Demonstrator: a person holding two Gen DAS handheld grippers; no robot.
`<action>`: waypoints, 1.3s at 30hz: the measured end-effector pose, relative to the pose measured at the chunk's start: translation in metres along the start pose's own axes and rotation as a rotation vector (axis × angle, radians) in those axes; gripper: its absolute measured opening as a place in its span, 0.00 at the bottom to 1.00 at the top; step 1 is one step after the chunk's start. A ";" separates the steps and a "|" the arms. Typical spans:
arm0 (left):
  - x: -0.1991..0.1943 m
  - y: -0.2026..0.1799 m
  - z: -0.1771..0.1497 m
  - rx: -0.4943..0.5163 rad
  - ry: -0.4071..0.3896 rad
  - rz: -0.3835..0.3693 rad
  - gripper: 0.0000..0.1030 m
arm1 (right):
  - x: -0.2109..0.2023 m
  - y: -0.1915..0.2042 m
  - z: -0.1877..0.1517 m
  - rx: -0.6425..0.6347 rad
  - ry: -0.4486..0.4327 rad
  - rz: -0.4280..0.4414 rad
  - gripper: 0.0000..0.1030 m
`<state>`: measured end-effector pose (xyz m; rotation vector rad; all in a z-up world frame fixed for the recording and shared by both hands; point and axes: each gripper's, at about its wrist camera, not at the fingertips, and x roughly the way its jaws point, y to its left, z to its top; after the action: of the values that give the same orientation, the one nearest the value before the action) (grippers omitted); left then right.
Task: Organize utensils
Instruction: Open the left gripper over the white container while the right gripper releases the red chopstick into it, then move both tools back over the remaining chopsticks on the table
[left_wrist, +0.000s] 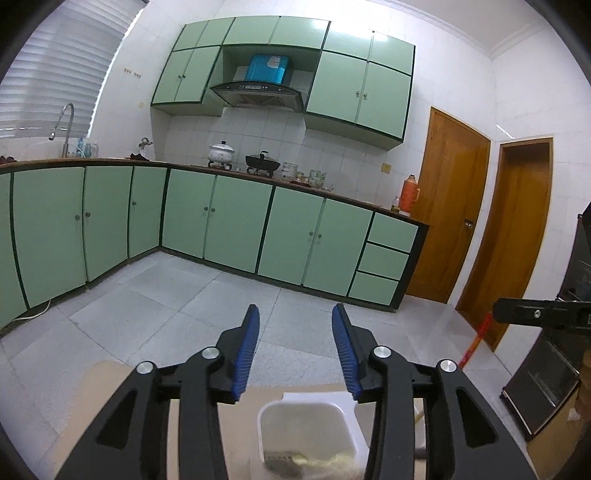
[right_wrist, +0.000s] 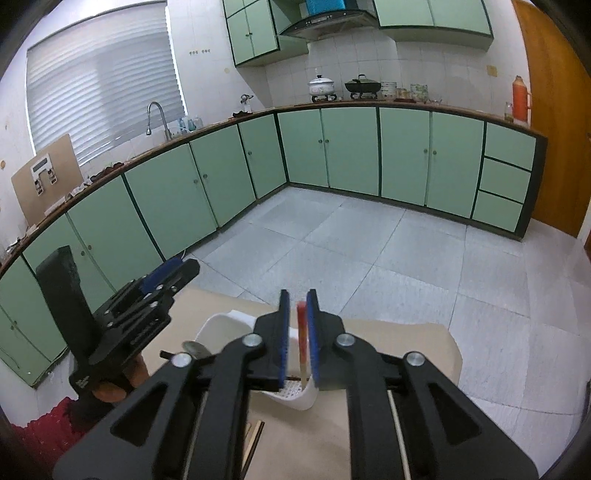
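Both pictures are looking bright and a little cool in colour. Daylight is coming through the window blinds (right_wrist: 103, 96) at the upper left of the frame in both views, and there the slats are washing out to almost white. The green cabinet doors (left_wrist: 295, 31) at the top centre of the left wrist view are carrying a pale glare. Shadows on the floor (right_wrist: 369, 240) are staying soft and weak. The fisheye lens is bending straight lines strongly near the edges, and a dark round border is closing the corners. In the left wrist view the white container (left_wrist: 306, 428) at the bottom centre is appearing blurred, out of focus, while the far wall is staying sharp.
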<state>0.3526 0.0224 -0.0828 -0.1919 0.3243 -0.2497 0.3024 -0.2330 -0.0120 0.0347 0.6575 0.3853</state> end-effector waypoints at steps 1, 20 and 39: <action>-0.003 0.000 0.000 -0.001 -0.002 0.000 0.43 | -0.001 0.000 -0.001 0.004 -0.003 0.000 0.27; -0.102 -0.003 -0.043 -0.004 0.067 0.050 0.65 | -0.055 0.000 -0.091 0.085 -0.034 -0.086 0.64; -0.164 -0.009 -0.176 0.050 0.446 0.084 0.75 | -0.051 0.046 -0.267 0.111 0.120 -0.164 0.78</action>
<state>0.1412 0.0331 -0.1972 -0.0705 0.7662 -0.2162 0.0891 -0.2322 -0.1869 0.0637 0.7940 0.1934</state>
